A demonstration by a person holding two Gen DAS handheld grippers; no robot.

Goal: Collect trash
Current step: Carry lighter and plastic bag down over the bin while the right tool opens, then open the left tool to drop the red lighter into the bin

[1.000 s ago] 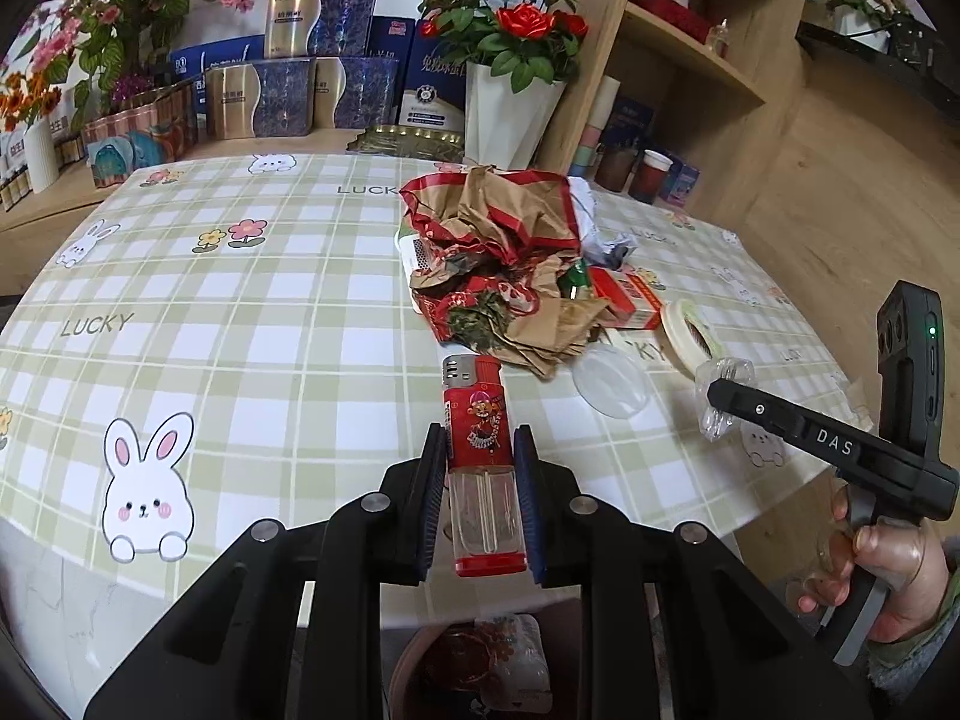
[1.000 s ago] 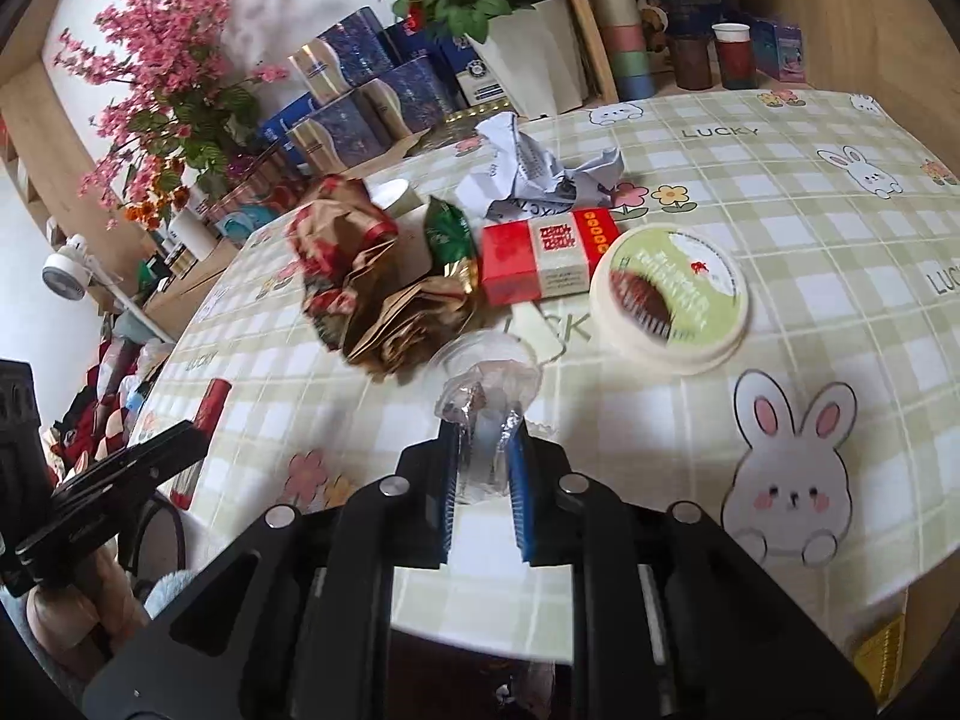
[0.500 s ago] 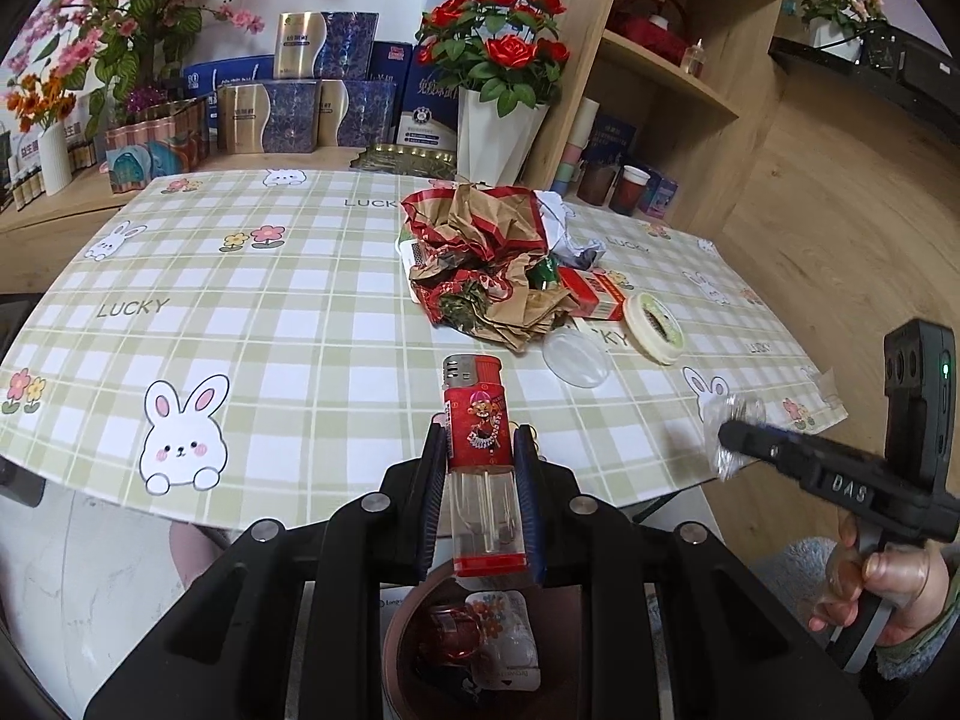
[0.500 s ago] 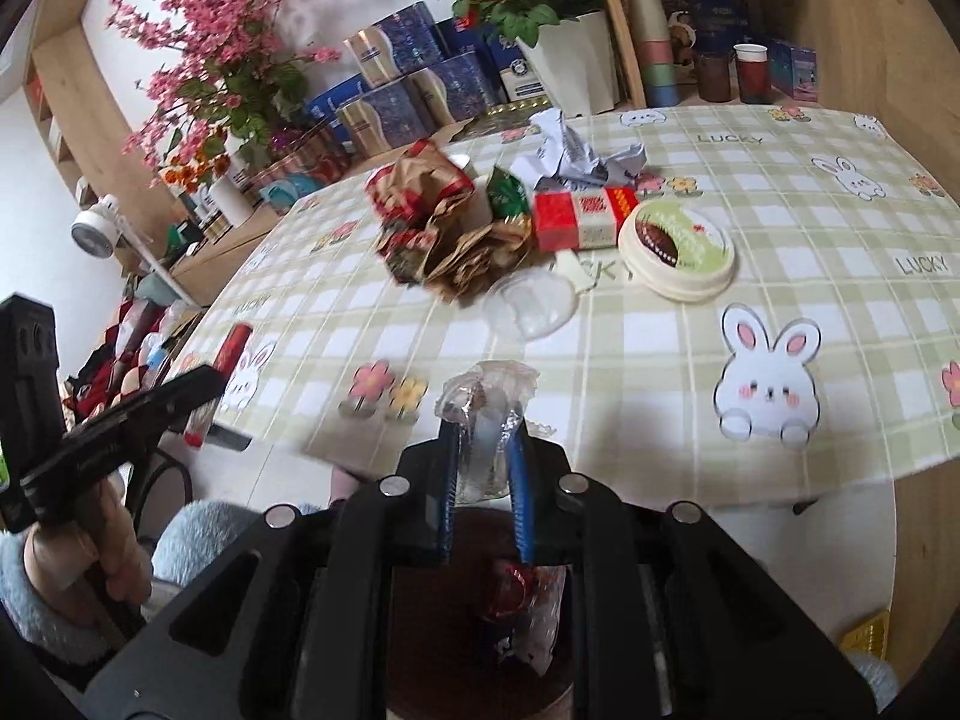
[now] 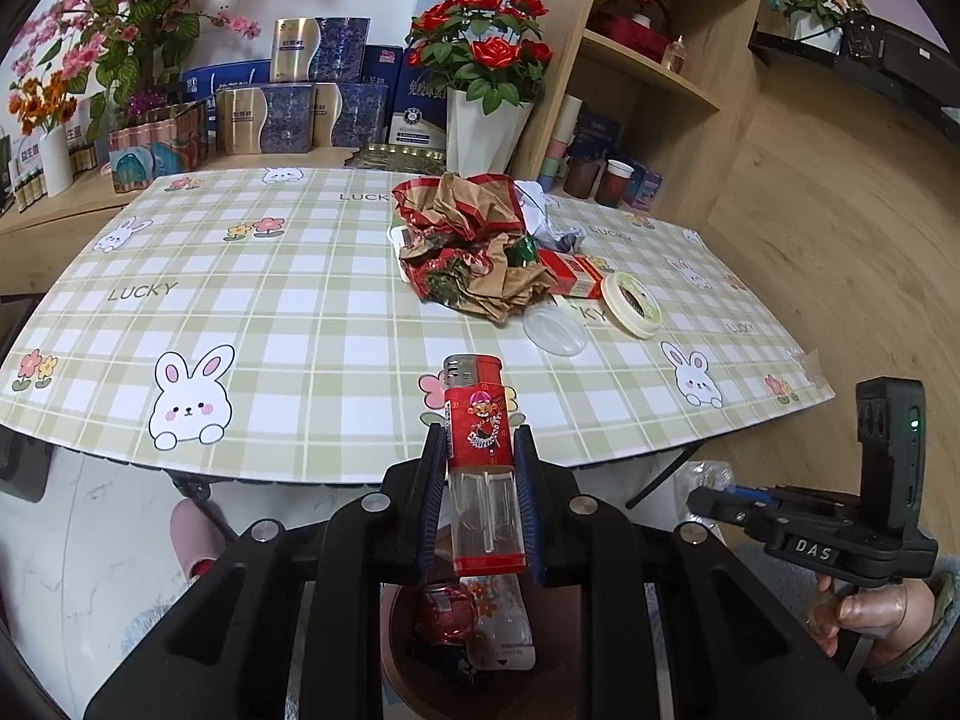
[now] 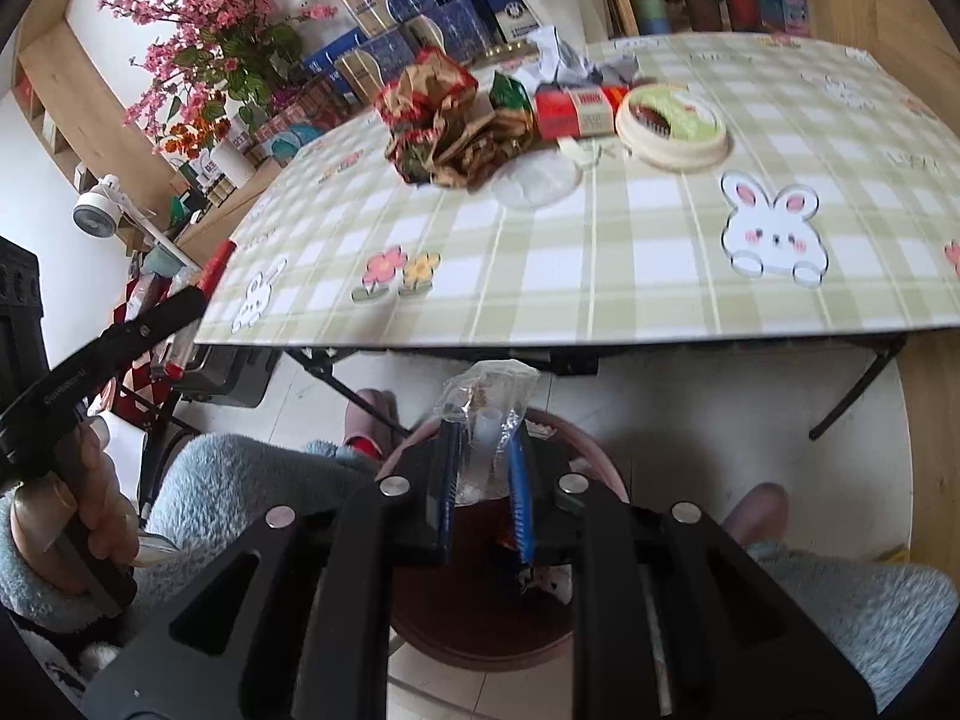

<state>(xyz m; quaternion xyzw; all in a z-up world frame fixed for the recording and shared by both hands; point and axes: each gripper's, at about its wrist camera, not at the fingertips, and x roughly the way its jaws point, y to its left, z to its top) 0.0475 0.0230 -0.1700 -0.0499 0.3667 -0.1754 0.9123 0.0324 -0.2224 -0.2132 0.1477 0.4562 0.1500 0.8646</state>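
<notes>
My left gripper (image 5: 480,480) is shut on a red and clear lighter (image 5: 480,462), held off the near edge of the checked table (image 5: 288,312) and above a brown waste bin (image 5: 396,642) with wrappers inside. My right gripper (image 6: 483,462) is shut on a crumpled clear plastic wrapper (image 6: 486,414), also over the bin (image 6: 594,462). A heap of crumpled brown and red paper (image 5: 474,240), a red box (image 5: 570,273), a tape roll (image 5: 633,303) and a clear lid (image 5: 555,333) lie on the table. The right gripper also shows at the lower right of the left wrist view, the wrapper at its tip (image 5: 702,483).
Flower vases and gift boxes (image 5: 294,96) line the back of the table. Wooden shelves (image 5: 648,66) stand at the back right. The person's fluffy blue sleeves and knees (image 6: 228,480) and pink slippers (image 6: 756,510) flank the bin. Folding table legs (image 6: 852,396) stand beyond it.
Both grippers have pulled back from over the table to beyond its near edge, still gripping the lighter and the wrapper. The bin has come into fuller view beneath them.
</notes>
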